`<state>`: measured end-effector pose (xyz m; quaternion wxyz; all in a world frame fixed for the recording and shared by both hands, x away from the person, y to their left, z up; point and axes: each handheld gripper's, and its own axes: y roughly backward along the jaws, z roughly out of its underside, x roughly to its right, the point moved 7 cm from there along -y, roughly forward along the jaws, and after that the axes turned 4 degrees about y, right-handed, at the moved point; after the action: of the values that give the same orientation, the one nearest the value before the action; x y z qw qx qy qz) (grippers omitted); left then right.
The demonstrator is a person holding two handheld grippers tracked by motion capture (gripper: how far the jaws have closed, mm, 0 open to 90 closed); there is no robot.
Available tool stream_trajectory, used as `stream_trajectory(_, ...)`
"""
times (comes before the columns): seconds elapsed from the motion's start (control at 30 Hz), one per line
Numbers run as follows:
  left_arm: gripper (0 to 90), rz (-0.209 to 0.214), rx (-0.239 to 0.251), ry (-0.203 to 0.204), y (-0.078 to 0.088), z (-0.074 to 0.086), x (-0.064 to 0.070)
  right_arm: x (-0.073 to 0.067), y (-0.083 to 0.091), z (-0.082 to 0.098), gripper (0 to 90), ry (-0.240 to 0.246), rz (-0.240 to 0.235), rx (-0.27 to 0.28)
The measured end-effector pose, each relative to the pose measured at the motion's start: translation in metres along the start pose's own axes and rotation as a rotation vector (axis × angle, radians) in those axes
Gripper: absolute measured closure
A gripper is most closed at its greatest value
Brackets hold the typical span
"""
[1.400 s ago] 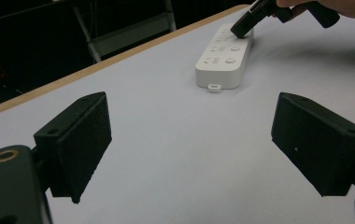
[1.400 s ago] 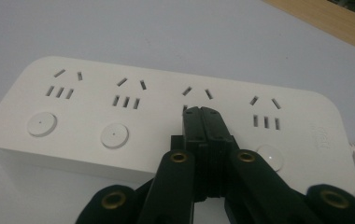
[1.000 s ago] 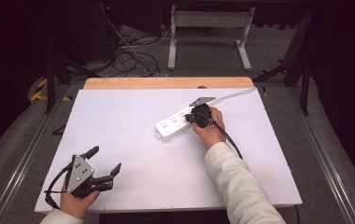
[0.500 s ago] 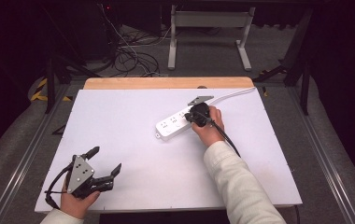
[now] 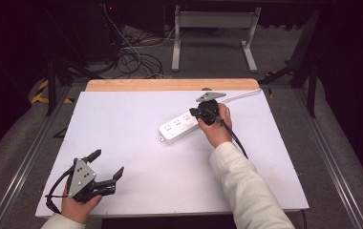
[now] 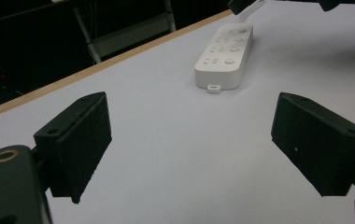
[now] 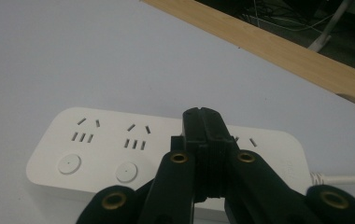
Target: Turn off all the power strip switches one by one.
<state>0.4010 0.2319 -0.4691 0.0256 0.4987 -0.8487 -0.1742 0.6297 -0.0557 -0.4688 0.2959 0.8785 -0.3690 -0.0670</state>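
Black jaws of the left gripper stand wide apart, holding nothing, at the lower left of the high view, low over the white table. Past them, right of centre, lies a white power strip. The right gripper hangs over its far end, jaws pressed together with nothing between them; whether the tips touch is hard to tell. Its own view shows socket slots and two round buttons. No writing is readable.
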Motion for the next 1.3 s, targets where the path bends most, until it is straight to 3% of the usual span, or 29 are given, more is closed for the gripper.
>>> stream_trajectory(0.43,13.0,0.001,-0.003,0.006,-0.001,0.001,0.0,0.035,0.008,0.007,90.0,-0.053,0.056,-0.019)
stream_trajectory(0.67,13.0,0.002,-0.005,0.005,-0.001,0.001,0.0,0.034,-0.003,0.017,90.0,-0.031,0.054,-0.074)
stream_trajectory(0.9,13.0,0.003,-0.008,0.008,-0.002,0.001,-0.001,0.039,-0.01,0.025,90.0,-0.053,0.068,-0.102)
stream_trajectory(1.3,13.0,0.003,-0.006,0.007,-0.002,0.001,0.0,0.034,-0.016,0.032,90.0,-0.061,0.05,-0.135)
